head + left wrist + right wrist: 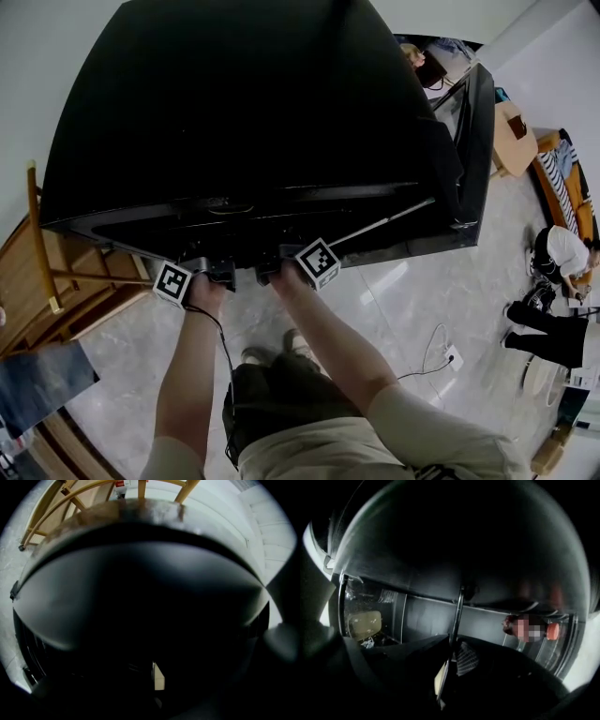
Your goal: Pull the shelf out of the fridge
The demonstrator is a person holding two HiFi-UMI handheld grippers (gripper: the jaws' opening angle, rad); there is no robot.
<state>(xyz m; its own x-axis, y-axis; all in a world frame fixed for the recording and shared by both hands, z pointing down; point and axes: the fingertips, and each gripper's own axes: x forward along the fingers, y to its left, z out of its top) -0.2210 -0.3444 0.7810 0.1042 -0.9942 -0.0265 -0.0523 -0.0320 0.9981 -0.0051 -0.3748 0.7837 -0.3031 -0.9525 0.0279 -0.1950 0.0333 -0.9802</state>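
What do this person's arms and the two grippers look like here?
The left gripper and right gripper are black, each carrying a white cube printed with black square markers. A thin black cable runs from the left gripper down beside the arm. The forearms are bare below short beige sleeves.

A wooden frame [42,253] stood at the left on the pale tiled floor [412,300]. At the right, a white power strip [452,357] lay with its cable trailing across the tiles, near a person in a white top [565,251] sitting low. A small wooden tabletop [514,141] stood farther off.
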